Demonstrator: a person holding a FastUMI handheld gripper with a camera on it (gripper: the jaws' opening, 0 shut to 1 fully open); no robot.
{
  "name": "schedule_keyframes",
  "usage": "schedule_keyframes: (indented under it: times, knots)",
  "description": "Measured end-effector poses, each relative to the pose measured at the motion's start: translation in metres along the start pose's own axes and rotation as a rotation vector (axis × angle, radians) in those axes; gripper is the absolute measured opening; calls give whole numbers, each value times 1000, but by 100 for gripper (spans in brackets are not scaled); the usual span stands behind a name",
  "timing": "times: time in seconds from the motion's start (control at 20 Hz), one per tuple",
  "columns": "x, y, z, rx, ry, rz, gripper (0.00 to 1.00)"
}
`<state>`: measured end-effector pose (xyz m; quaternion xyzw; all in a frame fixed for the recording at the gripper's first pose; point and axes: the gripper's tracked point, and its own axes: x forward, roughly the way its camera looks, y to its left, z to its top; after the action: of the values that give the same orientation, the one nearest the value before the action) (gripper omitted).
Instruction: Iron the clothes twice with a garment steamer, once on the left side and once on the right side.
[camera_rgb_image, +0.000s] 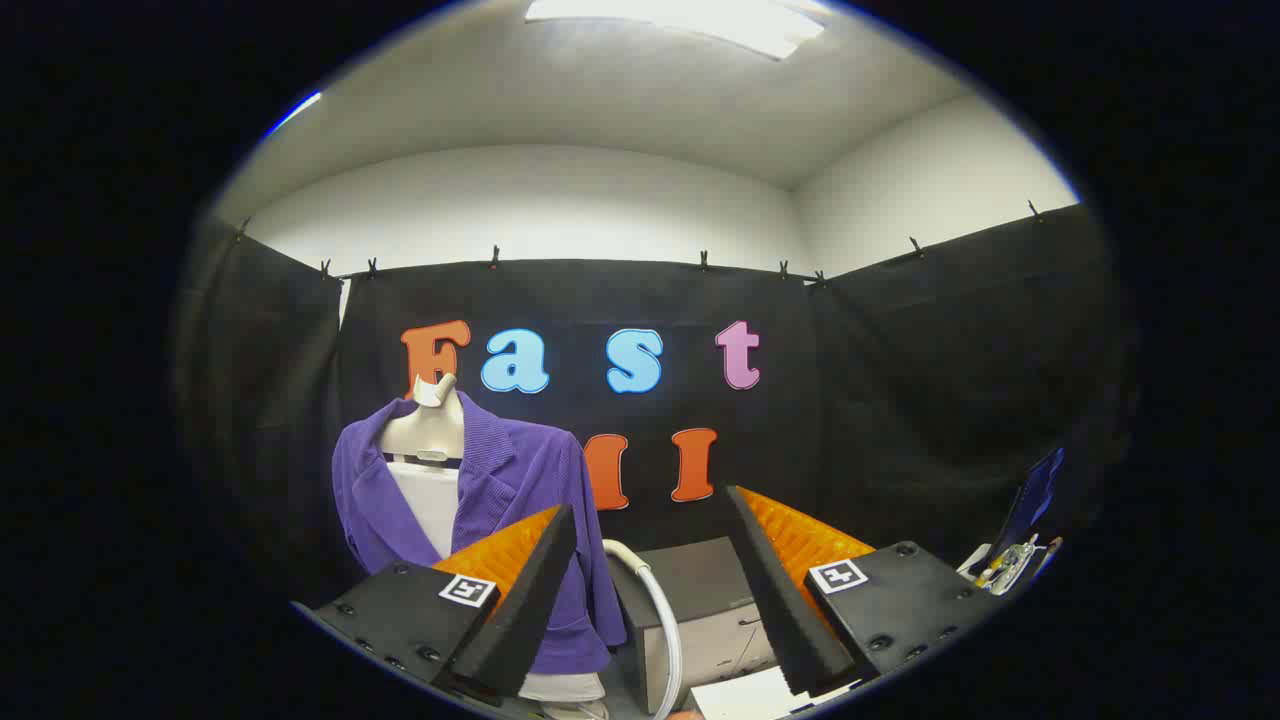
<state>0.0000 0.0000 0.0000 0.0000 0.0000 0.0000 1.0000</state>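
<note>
A purple jacket (520, 480) hangs over a white top on a headless mannequin (428, 425), standing beyond my left finger against the booth's black wall. My gripper (650, 515) is open, with nothing held between its fingers. In the gap between the fingers a white hose (660, 600) curves down in front of a grey box (700, 610). The steamer's head is not visible. The left fingertip (555, 540) overlaps the jacket's lower right side in the view, but stands nearer the camera.
The grey box sits just ahead, to the right of the mannequin. A white sheet (740, 695) lies low by the right finger. Past the right finger stands a blue object with small metal parts (1020, 545). Black cloth closes in three sides.
</note>
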Motion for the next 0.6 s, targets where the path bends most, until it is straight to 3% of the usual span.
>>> schedule_keyframes:
  times: [0.6]
  knots:
    - [-5, 5, 0, -4, -2, 18, 98]
